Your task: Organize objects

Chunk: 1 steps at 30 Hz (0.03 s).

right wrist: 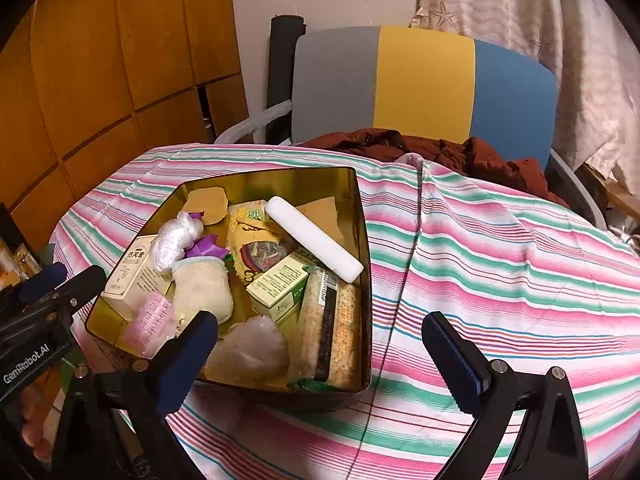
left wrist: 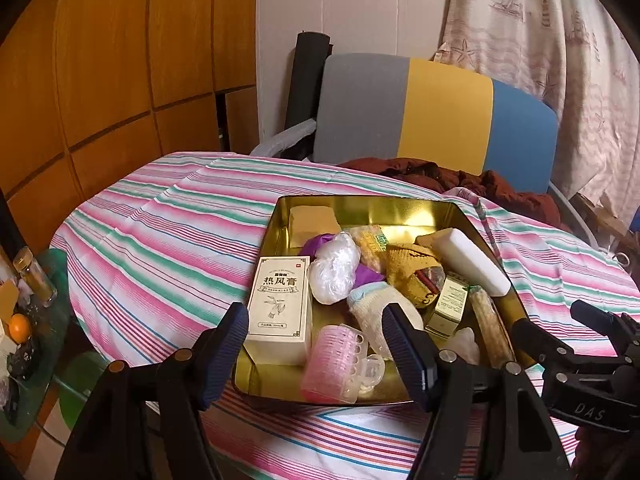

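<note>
A gold tin tray (left wrist: 372, 210) (right wrist: 280, 182) sits on the striped tablecloth and holds several items. Among them are a white box with Chinese print (left wrist: 280, 308) (right wrist: 130, 268), a pink hair roller (left wrist: 332, 360) (right wrist: 150, 322), a cream sock (left wrist: 370, 310) (right wrist: 204, 292), a long white block (left wrist: 472, 264) (right wrist: 314, 238), a green box (left wrist: 450, 304) (right wrist: 280, 284) and a cracker packet (right wrist: 328, 332). My left gripper (left wrist: 316, 356) is open, its fingers straddling the tray's near left corner above the roller. My right gripper (right wrist: 320, 364) is open over the tray's near right corner, holding nothing.
The striped tablecloth (right wrist: 500, 260) stretches to the right of the tray. A grey, yellow and blue chair (left wrist: 440, 112) with a rust-brown garment (left wrist: 460, 178) stands behind the table. Wooden cabinets (left wrist: 100, 60) stand on the left. A low side table has a jar (left wrist: 34, 276) and an orange (left wrist: 19, 327).
</note>
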Available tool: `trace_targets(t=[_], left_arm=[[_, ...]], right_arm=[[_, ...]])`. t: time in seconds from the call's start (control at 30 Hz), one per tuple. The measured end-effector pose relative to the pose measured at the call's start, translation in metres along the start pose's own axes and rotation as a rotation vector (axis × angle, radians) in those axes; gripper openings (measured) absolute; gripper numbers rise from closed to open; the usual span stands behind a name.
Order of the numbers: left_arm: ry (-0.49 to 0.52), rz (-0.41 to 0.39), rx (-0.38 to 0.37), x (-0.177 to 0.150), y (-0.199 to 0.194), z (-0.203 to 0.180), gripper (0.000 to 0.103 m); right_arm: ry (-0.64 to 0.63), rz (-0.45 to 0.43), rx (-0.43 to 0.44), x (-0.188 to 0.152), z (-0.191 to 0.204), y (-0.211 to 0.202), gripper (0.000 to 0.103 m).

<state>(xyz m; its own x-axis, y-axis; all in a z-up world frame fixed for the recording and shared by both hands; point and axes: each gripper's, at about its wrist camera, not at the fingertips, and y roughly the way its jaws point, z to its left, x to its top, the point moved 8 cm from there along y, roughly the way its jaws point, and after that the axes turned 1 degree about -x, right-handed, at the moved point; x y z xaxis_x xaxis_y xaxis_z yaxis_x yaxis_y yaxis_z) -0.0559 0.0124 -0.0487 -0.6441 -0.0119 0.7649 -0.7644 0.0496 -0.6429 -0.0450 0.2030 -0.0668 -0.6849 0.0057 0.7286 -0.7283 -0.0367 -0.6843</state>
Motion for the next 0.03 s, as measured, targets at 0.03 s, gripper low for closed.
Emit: trace_targets(t=[0.03], left_arm=[[-0.002,0.008,-0.006,-0.0004,0.001,-0.0007,0.07]], right_arm=[[-0.007,-0.002,-0.003,0.0001,0.0012,-0.0005,0.102]])
